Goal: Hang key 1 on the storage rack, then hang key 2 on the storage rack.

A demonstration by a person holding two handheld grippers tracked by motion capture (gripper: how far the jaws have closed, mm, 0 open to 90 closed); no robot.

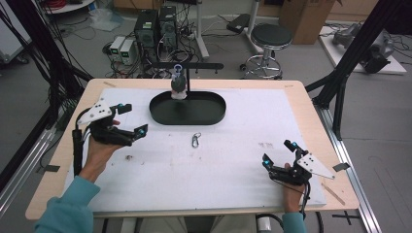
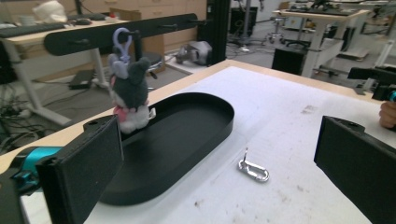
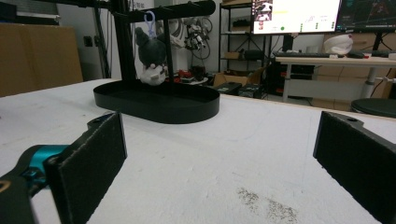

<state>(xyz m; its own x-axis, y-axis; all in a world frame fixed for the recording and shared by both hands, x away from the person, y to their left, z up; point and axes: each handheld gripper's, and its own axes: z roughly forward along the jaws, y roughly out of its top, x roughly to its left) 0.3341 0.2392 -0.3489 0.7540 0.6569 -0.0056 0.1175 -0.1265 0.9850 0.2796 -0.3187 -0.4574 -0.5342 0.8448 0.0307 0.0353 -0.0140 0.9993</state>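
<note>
A grey and white plush toy (image 1: 179, 87) hangs by a lilac clip from the crossbar (image 1: 194, 65) of a black stand, over the far end of a black oval tray (image 1: 206, 114). A small silver carabiner (image 1: 196, 140) lies on the white mat in front of the tray. My left gripper (image 1: 134, 119) hovers open to the left of the carabiner, pointing at it. In the left gripper view the plush toy (image 2: 128, 95), tray (image 2: 187, 135) and carabiner (image 2: 253, 169) lie ahead of the open jaws. My right gripper (image 1: 278, 151) rests open at the front right, empty, facing the tray (image 3: 159, 109) and plush toy (image 3: 152, 58).
The white mat (image 1: 233, 170) covers most of the wooden table (image 1: 311, 111). Black frame struts (image 1: 350, 58) stand at both table sides. On the floor beyond are computer towers (image 1: 155, 26), a round stool (image 1: 270, 36) and a cardboard box (image 1: 306, 17).
</note>
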